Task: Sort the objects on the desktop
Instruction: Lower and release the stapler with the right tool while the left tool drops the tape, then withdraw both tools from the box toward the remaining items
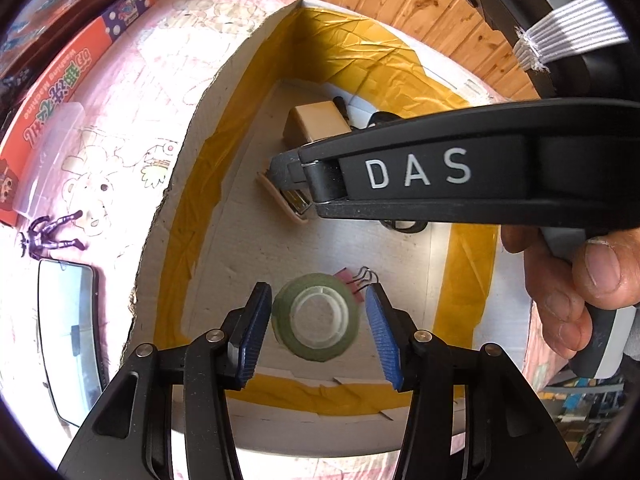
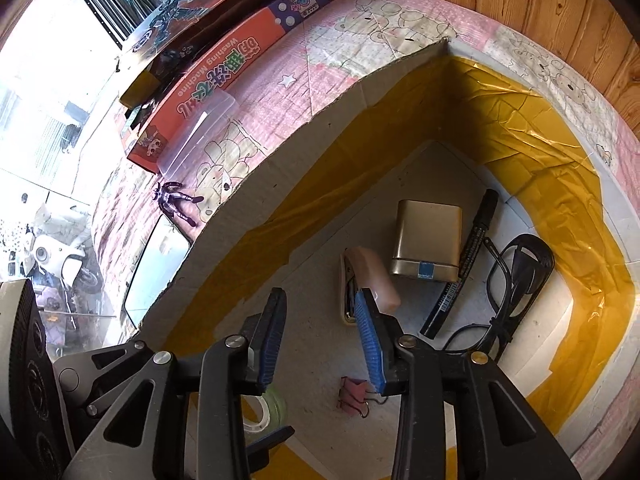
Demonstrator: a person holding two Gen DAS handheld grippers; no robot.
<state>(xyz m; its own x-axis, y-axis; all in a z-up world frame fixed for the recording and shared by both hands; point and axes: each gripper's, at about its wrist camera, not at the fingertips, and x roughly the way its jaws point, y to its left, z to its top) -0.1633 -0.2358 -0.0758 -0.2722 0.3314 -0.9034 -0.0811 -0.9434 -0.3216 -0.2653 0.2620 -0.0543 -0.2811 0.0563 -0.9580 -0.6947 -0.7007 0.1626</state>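
A cardboard box (image 1: 192, 148) with yellow tape holds the sorted things. My left gripper (image 1: 318, 328) is open over the box, its blue pads either side of a green tape roll (image 1: 316, 318) that lies on the box floor. A pink binder clip (image 1: 352, 282) lies just beyond it. My right gripper (image 2: 322, 336) is open and empty above the box floor, near a pink stapler (image 2: 372, 276). A gold tin (image 2: 428, 240), a black marker (image 2: 464, 264) and black glasses (image 2: 516, 280) lie further in. The right gripper's body (image 1: 460, 168) crosses the left wrist view.
Outside the box on the pink cartoon cloth lie a purple toy figure (image 1: 52, 236), a phone (image 1: 68, 336), a clear plastic case (image 1: 52, 152) and an orange toy box (image 1: 72, 80). A wooden wall (image 2: 540, 8) stands behind the table.
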